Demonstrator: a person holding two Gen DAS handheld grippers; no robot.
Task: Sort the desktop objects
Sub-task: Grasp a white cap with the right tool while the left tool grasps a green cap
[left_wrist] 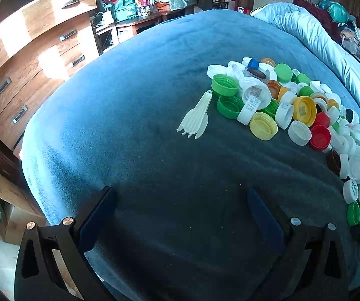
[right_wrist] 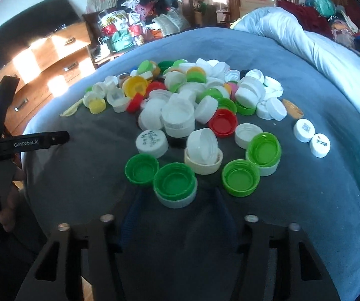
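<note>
I've got the right gripper [right_wrist: 176, 200] narrowed around, not yet pinching, the green cap [right_wrist: 175, 183] at the blanket's [right_wrist: 79, 175] near edge, dead ahead, while the left gripper [left_wrist: 180, 200] gapes empty.

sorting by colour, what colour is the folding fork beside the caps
Cream-white fork, clearest in the left wrist view.
</note>
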